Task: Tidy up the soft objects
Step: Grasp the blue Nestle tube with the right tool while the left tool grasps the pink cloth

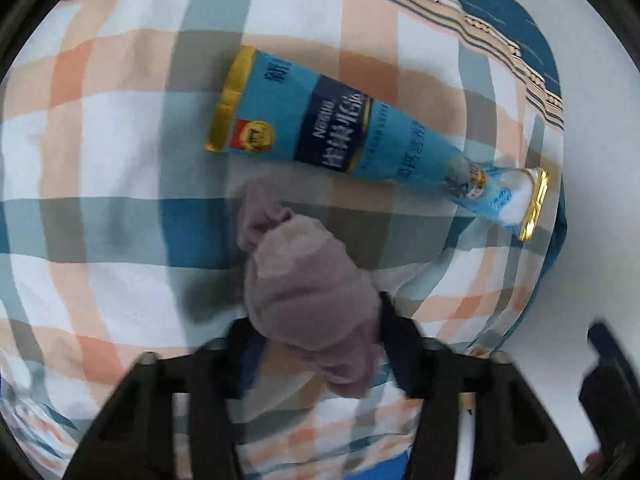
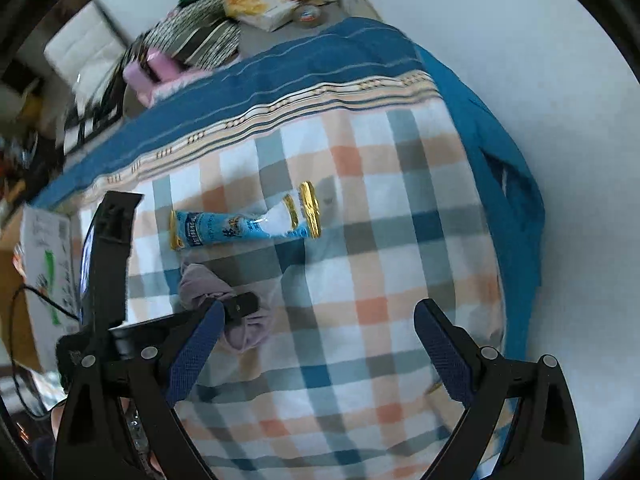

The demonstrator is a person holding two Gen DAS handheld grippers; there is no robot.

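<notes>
A mauve bundle of soft cloth [image 1: 308, 292] hangs between the fingers of my left gripper [image 1: 316, 336], which is shut on it just above the checked bedcover [image 1: 120, 152]. A blue cone-shaped plush with gold trim [image 1: 360, 136] lies on the cover beyond it. In the right wrist view the left gripper [image 2: 236, 308] holds the mauve cloth [image 2: 200, 288] to the left, and the blue plush [image 2: 244, 226] lies further off. My right gripper [image 2: 316, 344] is open and empty over the checked cover [image 2: 360, 280].
The bed's blue striped border [image 2: 280, 80] runs along the far side, with white floor [image 2: 540, 80] to the right. A pile of cloths and bags [image 2: 208, 36] sits beyond the bed. A white cardboard box [image 2: 48, 256] stands at the left.
</notes>
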